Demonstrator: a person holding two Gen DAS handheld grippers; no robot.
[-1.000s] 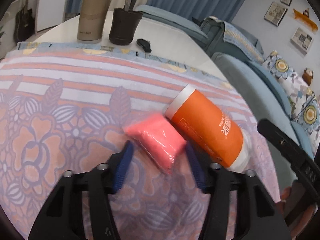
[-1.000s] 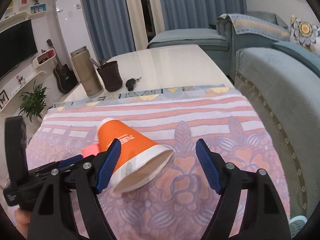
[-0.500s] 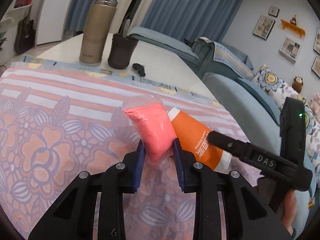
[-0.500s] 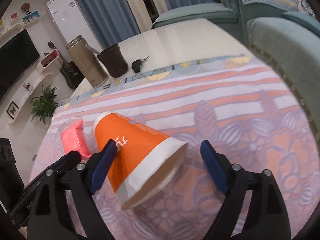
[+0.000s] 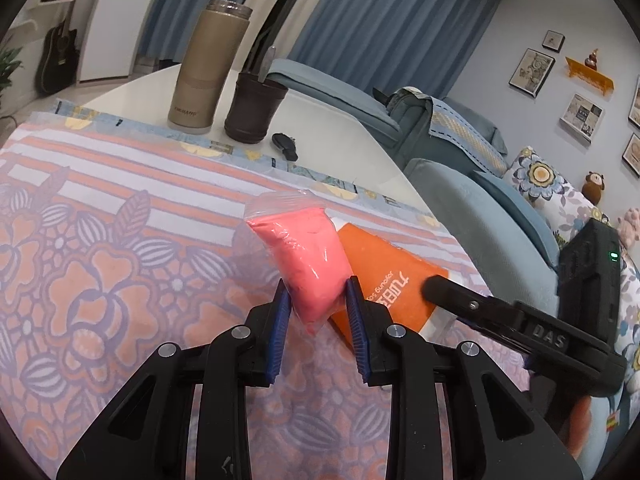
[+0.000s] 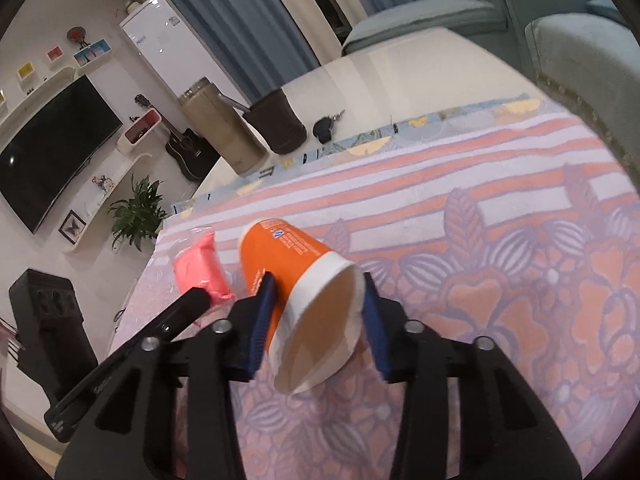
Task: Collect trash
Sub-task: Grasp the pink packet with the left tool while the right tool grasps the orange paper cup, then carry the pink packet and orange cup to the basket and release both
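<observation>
Your left gripper [image 5: 314, 304] is clamped on the lower end of the pink bag [image 5: 306, 256], its blue pads [image 5: 280, 320] pressing in from both sides. The bag stands up between the fingers, its clear sealed top pointing away from you, above the flowered tablecloth [image 5: 100, 272]. From this angle it is hard to say whether the bag's bottom corner touches the cloth or hangs just off it.

Your right gripper [image 6: 318, 312] has closed on the orange paper cup [image 6: 296, 280] near its white rim. One pad sits against the orange wall, the other against the far side of the rim. The cup lies tilted on its side, open mouth toward you and base pointing away, over the same cloth.

The two pieces of trash are just beside each other: in the right wrist view the bag [image 6: 202, 272] sits immediately left of the cup, and in the left wrist view the cup [image 5: 390, 280] shows right behind the bag, with your right gripper's finger [image 5: 472, 302] across it.

Farther back on the bare white table [image 5: 328, 120] stand a tan flask [image 5: 210, 68], a dark cup [image 5: 254, 110] and a set of keys [image 5: 284, 144].
</observation>
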